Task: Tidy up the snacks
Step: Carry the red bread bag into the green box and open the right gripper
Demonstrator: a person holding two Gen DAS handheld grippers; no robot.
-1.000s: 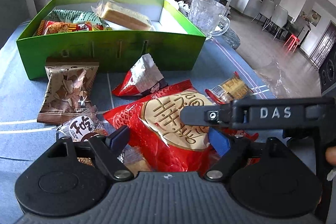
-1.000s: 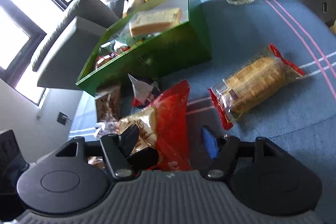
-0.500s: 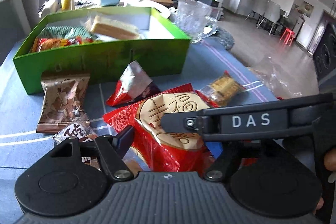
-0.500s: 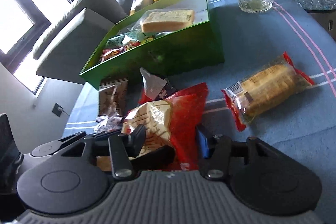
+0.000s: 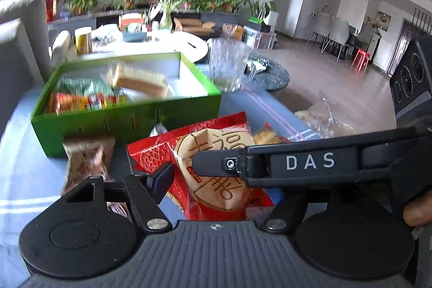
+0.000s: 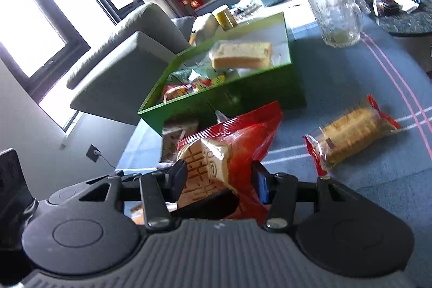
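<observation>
Both claws pinch one red pastry packet [image 6: 229,153] clear of the blue surface [image 6: 351,88]: the right claw [image 6: 220,180] is pressed tight on its near end, while the left claw [image 5: 216,180], whose jaws have just been closing, flanks it with only one pad in clear view. The green box [image 5: 129,120] waits at twelve o'clock, already holding a wrapped cake slice [image 5: 139,82]. The likely risk is the crinkly film slipping or tearing if the two claws pull apart, dropping it short onto the brown snack packet [image 5: 86,158] at ten o'clock.
</observation>
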